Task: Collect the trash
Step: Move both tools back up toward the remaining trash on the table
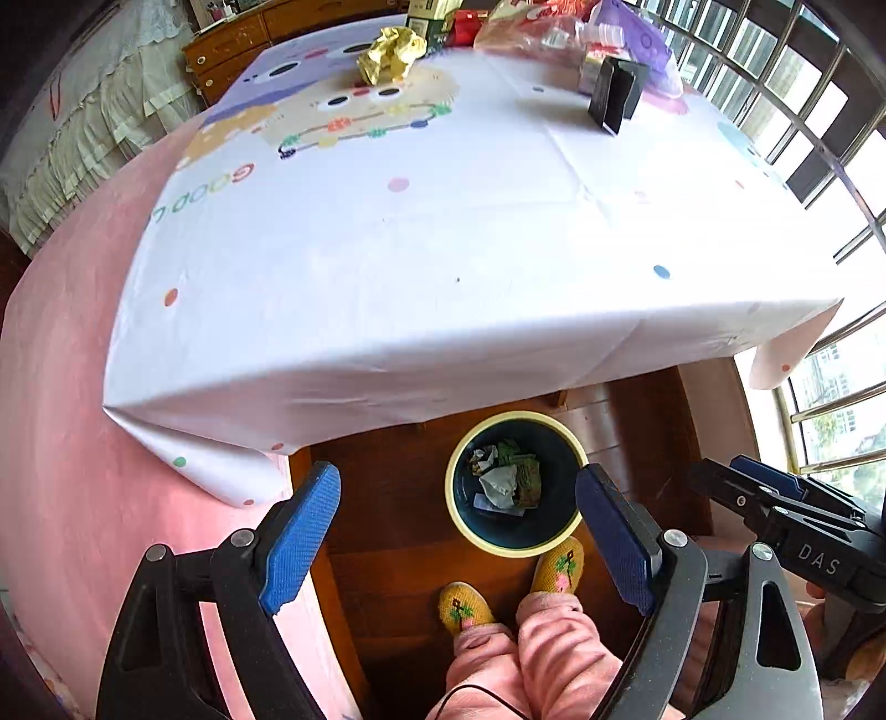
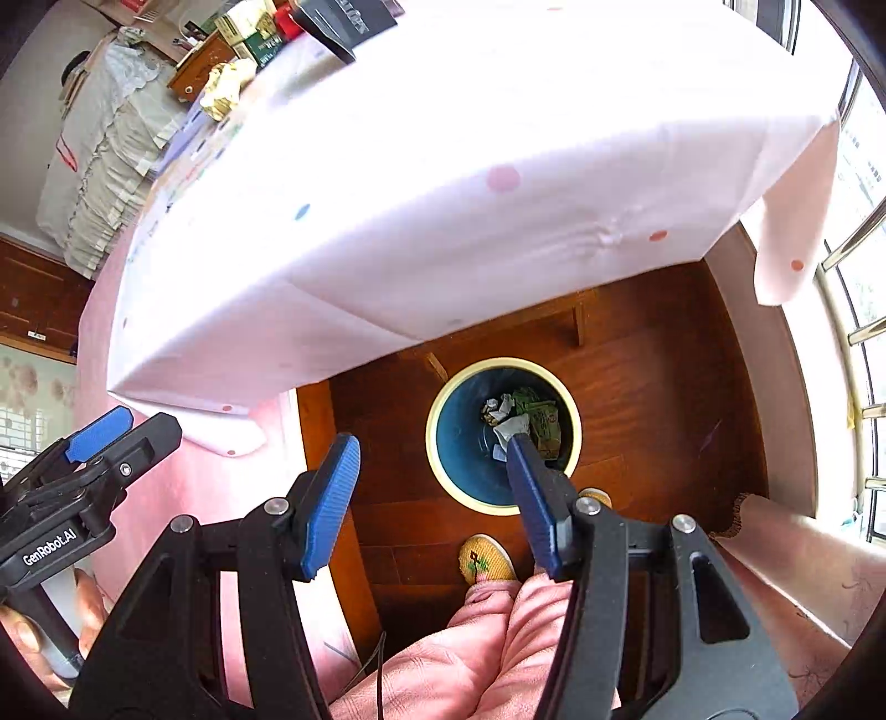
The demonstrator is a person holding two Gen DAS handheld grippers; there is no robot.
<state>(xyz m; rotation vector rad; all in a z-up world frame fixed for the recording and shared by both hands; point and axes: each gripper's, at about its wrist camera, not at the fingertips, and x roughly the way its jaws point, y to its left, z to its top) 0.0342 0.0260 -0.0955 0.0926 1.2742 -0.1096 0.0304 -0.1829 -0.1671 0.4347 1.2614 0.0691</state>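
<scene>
In the left wrist view we start at the far left with the pink cloth [image 1: 61,421] hanging down the frame's edge, and beside it the white tablecloth [image 1: 387,266] filling the middle. At top centre of that cloth lies a crumpled yellow paper ball [image 1: 389,54], with a small black box [image 1: 616,95] standing to its right and a clutter of packets behind both. At the bottom we see our left gripper [image 1: 457,531] with its blue pads spread wide apart and nothing between them. Framed in that gap, low and right of centre, the trash bin [image 1: 518,482] stands on the wooden floor [image 1: 387,526], holding crumpled paper scraps and green wrappers [image 1: 506,479]. Just below it are two yellow slippers [image 1: 465,606] and pink trouser legs. At the lower right edge the other tool pokes in.

In the right wrist view the left tool sits at lower left, a hand [image 2: 61,626] gripping it. Our right gripper [image 2: 429,487] is also spread open and empty, its right pad overlapping the bin in the frame. The bin sits below the table's edge, centre right.
</scene>
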